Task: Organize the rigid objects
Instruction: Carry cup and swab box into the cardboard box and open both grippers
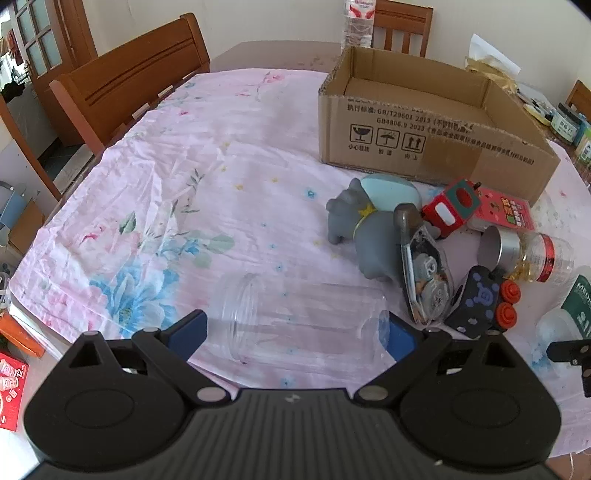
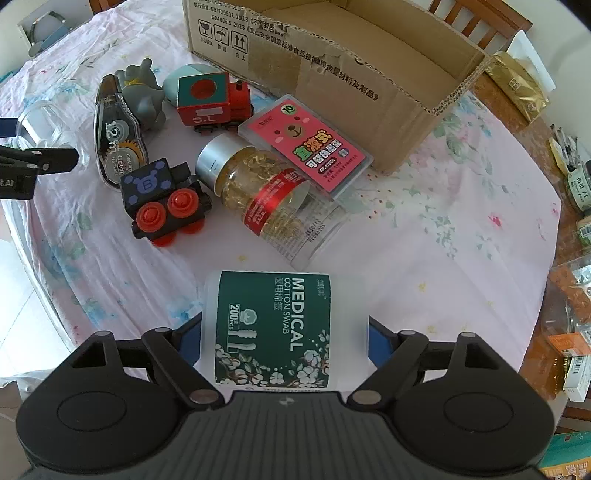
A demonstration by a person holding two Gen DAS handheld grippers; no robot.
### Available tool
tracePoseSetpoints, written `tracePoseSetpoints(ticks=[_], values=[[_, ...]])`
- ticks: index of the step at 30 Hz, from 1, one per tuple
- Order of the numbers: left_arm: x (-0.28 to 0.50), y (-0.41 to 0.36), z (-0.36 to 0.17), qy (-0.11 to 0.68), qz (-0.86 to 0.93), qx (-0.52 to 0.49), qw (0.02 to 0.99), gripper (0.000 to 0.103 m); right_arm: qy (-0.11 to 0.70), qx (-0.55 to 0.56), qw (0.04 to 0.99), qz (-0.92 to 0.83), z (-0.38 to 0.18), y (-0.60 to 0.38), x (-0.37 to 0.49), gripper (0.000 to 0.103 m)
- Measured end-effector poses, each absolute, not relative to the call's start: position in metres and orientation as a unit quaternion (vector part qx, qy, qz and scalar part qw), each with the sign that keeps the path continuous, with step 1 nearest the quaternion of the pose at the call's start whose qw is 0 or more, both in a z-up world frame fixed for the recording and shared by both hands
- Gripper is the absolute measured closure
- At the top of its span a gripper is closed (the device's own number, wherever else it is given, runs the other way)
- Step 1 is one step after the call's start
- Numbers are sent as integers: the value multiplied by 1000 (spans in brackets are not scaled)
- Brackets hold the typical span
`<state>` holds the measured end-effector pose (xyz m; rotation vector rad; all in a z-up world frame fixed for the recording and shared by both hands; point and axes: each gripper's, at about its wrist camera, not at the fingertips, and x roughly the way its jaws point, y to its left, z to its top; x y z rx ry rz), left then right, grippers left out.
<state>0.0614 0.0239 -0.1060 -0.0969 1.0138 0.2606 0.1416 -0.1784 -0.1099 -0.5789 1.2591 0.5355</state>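
A clear plastic jar (image 1: pixel 303 317) lies on its side across my left gripper (image 1: pixel 295 332), whose blue pads touch its mouth and its base. My right gripper (image 2: pixel 284 339) has its pads against both sides of a green-labelled cotton swab box (image 2: pixel 273 325). Between the two grippers lie a grey elephant toy (image 1: pixel 365 229), a red toy train (image 2: pixel 210 99), a black toy train (image 2: pixel 162 199), a correction tape (image 2: pixel 118 136), a capsule bottle (image 2: pixel 266 195) and a pink card box (image 2: pixel 310 147). Behind them stands an open cardboard box (image 1: pixel 443 147) with nothing visible inside.
A pink floral cloth (image 1: pixel 184 206) covers the table, and its left half is bare. Wooden chairs (image 1: pixel 133 74) stand at the far left edge, and a water bottle (image 1: pixel 358 22) stands behind the cardboard box. Jars and packets (image 2: pixel 580 184) crowd the right edge.
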Motion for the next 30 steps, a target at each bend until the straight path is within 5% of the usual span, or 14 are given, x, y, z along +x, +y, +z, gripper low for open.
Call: tracePoseSetpoints(ticks=[19,30], values=[[67,31,-81,480,86,-35,872,11,550,-260,749,264,-89,-182,140,16],[105,41,-22,450,-3,21,893,11,498,-232,794,261,-29,-176,162,16]])
